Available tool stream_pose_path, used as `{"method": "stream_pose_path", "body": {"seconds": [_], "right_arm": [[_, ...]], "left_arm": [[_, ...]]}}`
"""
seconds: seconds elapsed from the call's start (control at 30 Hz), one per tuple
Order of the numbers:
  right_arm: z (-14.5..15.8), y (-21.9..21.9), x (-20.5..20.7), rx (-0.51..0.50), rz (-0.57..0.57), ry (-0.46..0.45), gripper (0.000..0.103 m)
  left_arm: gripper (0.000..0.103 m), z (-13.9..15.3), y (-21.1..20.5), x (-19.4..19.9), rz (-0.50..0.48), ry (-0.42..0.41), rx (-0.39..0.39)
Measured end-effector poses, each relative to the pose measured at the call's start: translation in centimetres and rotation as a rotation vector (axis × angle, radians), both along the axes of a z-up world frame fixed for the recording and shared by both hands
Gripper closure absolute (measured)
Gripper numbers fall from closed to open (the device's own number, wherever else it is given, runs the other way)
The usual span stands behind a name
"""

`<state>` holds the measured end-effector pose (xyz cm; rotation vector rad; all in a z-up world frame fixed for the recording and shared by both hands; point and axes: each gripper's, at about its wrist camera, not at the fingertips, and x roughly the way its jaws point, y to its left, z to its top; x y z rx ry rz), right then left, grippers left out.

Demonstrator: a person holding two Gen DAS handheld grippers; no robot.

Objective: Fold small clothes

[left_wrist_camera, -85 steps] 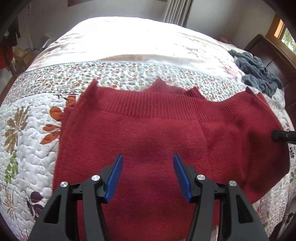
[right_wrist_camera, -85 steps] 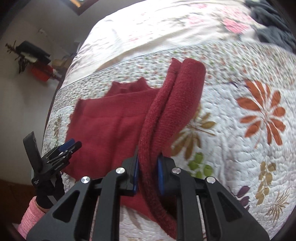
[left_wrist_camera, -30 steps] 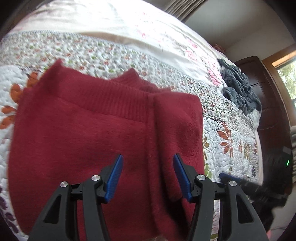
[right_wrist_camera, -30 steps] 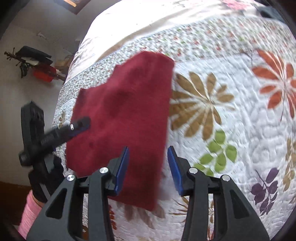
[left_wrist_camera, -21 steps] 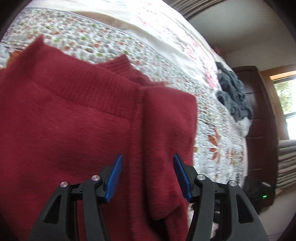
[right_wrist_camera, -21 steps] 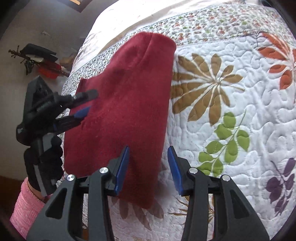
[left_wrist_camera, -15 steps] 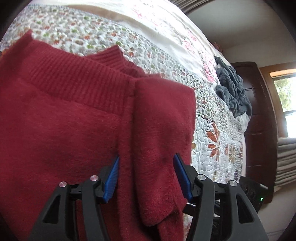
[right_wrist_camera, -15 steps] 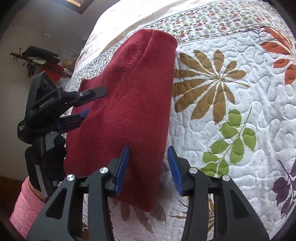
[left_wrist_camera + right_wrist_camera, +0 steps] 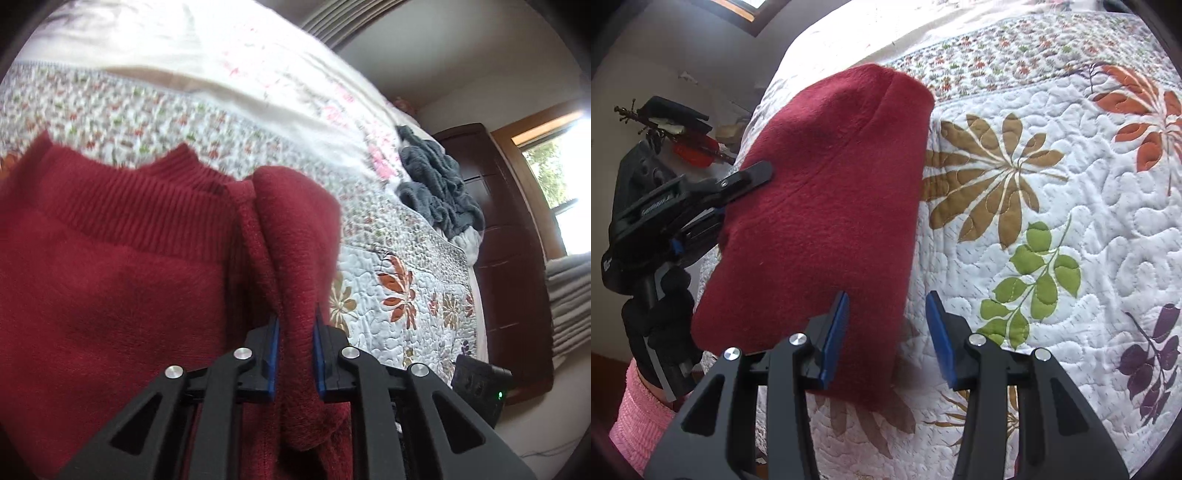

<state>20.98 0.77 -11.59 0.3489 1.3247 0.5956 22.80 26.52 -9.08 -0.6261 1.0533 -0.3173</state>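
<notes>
A red sweater (image 9: 110, 288) lies on a bed with a flowery quilt (image 9: 1052, 229). One side of it is folded over the middle, so it makes a thick soft flap. The left tool (image 9: 294, 347) has its two blue pads squeezed tight on the edge of that flap — the red cloth is pinched between them. The right tool (image 9: 886, 332) is open, its blue pads wide apart, and it holds nothing. Its left pad is over the near end of the folded sweater and its right pad is over the quilt. A gloved hand (image 9: 661, 317) with a pink sleeve holds the left tool. A grey cloth (image 9: 436, 184) sits far up the bed
</notes>
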Motion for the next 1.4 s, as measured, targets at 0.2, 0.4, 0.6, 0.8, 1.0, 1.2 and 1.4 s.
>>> {"method": "stream_pose_path", "body": {"seconds": [0.2,0.4,0.6,0.8,1.0,1.2,1.4], "right_arm": [[1.1,0.5,-0.7,0.004,0.009,-0.023,0.060],[1.7,1.9,-1.4,-0.006,0.026,-0.038,0.060],[1.8,3.9,-1.4,-0.008,0.050,-0.040,0.059],[1.7,6.0,-1.7,-0.017,0.092,-0.042,0.059],[1.8,7.8,-2.4,-0.007,0.133,-0.039,0.058],[1.7,10.1,-3.3,-0.009,0.178,-0.035,0.057],[1.3,11.5,-3.8,-0.027,0.198,-0.023,0.057]], "left_arm": [[0.089,1.6,2.4,-1.0,0.024,-0.025,0.010],[0.089,3.5,6.7,-2.4,0.082,-0.061,0.045],[0.089,4.2,10.9,-3.2,0.142,-0.054,0.110],[0.089,3.7,14.3,-4.5,0.173,-0.051,0.121],[0.089,2.7,17.7,-5.9,0.215,-0.030,0.147],[0.089,-0.2,20.7,-6.4,0.257,0.031,0.151],[0.089,-3.8,21.5,-6.0,0.256,0.086,0.150]]}}
